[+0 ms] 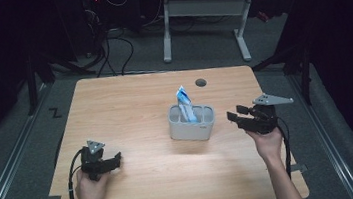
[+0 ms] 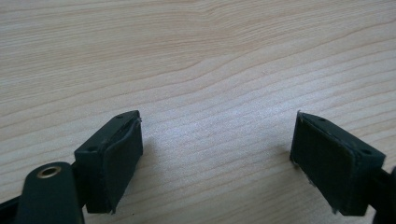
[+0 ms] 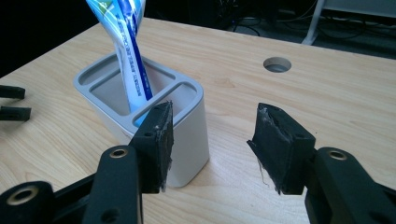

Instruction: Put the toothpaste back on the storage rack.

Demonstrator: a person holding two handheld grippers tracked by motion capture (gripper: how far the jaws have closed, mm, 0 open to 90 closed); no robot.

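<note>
Toothpaste tube (image 1: 184, 104) stands tilted in the grey holder (image 1: 191, 128), in one of its compartments, top sticking well above the rim. Holder sits right of centre on the wooden table (image 1: 140, 103). My right gripper (image 1: 234, 115) is just beside the holder's right side, lifted off the table — jaws spread, nothing between them, one pad (image 3: 157, 140) lined up near the holder's corner in the right gripper view. My left gripper (image 1: 116, 160) is low over the near-left of the table, well apart from the holder — jaws spread wide, bare wood between them. Cable hole (image 1: 200, 82) beyond the holder.
</note>
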